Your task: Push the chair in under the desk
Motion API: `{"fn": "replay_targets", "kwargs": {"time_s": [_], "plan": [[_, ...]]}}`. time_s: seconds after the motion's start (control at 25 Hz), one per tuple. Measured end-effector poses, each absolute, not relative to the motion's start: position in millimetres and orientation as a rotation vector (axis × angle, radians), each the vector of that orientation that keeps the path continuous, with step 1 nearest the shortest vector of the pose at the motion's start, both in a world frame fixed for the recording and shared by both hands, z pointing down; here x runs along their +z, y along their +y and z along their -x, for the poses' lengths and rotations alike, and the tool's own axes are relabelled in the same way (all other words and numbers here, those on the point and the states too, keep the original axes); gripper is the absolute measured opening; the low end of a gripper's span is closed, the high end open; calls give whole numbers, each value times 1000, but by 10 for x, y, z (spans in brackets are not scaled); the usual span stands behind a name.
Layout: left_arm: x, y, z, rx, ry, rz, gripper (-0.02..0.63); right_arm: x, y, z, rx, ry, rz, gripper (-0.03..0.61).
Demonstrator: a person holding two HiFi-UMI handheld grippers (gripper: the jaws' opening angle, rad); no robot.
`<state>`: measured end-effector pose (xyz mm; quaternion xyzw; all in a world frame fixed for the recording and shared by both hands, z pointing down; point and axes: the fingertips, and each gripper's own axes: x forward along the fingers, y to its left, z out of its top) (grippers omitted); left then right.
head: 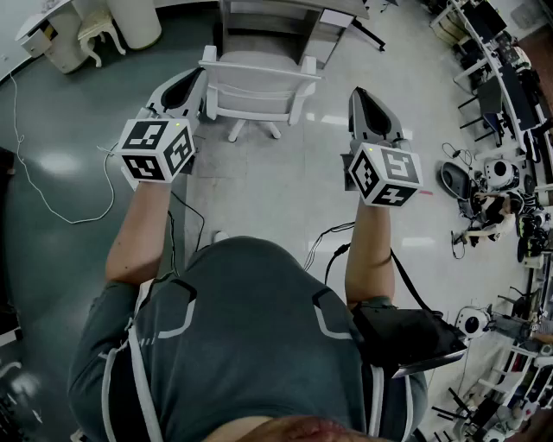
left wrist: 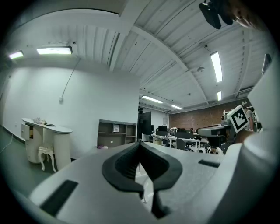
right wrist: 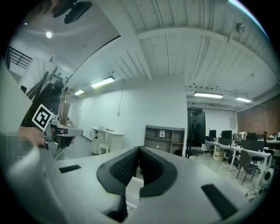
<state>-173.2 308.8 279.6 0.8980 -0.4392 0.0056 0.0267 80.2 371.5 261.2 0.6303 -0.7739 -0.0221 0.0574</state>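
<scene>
In the head view a white chair (head: 259, 86) stands on the floor in front of me, its back toward me. Just beyond it is the grey desk (head: 285, 17). My left gripper (head: 192, 85) is held level beside the chair's left armrest, apart from it. My right gripper (head: 361, 95) hovers to the right of the chair, clear of it. Both are shut with nothing between the pads. The left gripper view shows its shut left gripper (left wrist: 139, 145) and a sliver of the chair (left wrist: 142, 180) below. In the right gripper view the right gripper (right wrist: 140, 149) is likewise shut, with the chair (right wrist: 133, 190) beneath.
A white vanity table with a small stool (head: 65, 36) stands at the far left. A thin cable (head: 52, 194) loops over the dark floor on the left. Rows of office desks, chairs and robot gear (head: 501, 112) fill the right side.
</scene>
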Motion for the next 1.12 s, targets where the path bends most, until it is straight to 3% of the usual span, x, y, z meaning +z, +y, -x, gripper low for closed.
{"fn": "replay_targets", "kwargs": {"time_s": [1.12], "plan": [[3181, 2700, 2248, 112, -1237, -2837, 11, 2890, 3519, -238, -63, -2241, -1906, 29]]}}
